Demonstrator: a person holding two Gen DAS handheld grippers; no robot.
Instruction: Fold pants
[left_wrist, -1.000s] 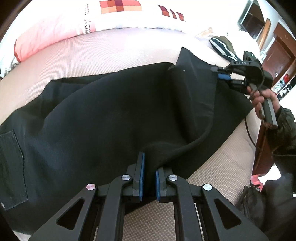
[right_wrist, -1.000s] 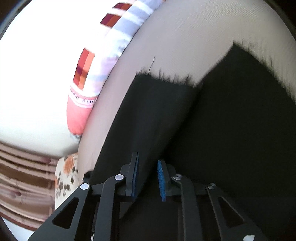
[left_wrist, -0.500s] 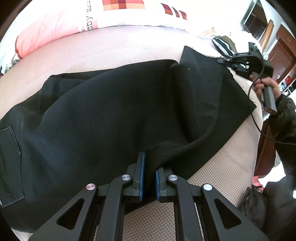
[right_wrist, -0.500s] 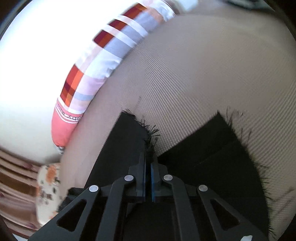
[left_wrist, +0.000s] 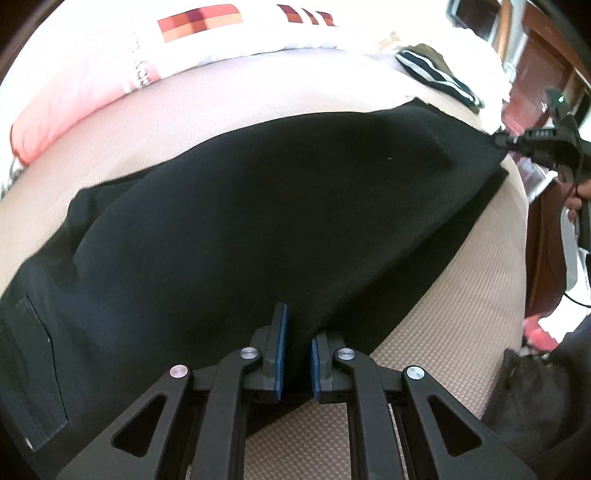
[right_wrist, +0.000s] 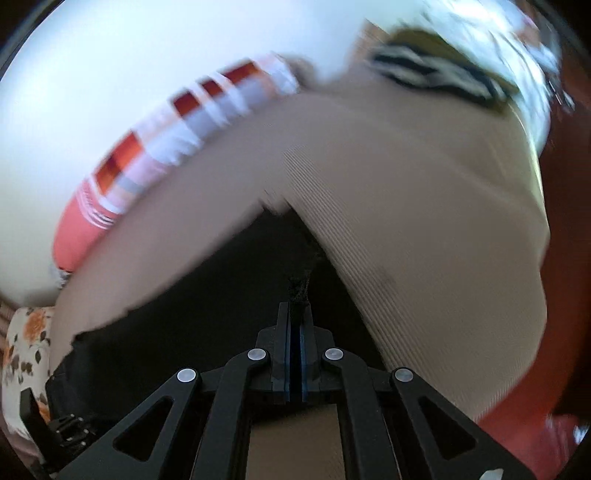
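Right wrist view was motion-blurred; hem detail hard to read. Black pants (left_wrist: 258, 206) lay spread across mid-frame on a beige ribbed mattress (left_wrist: 443, 350), waist cut off lower left. Left gripper (left_wrist: 295, 354) clenched on pants' near edge; right gripper (right_wrist: 295, 354) clamped on frayed hem. Pink-orange checked pillow (left_wrist: 110, 74) upper left, striped garment (left_wrist: 436, 74) upper right.
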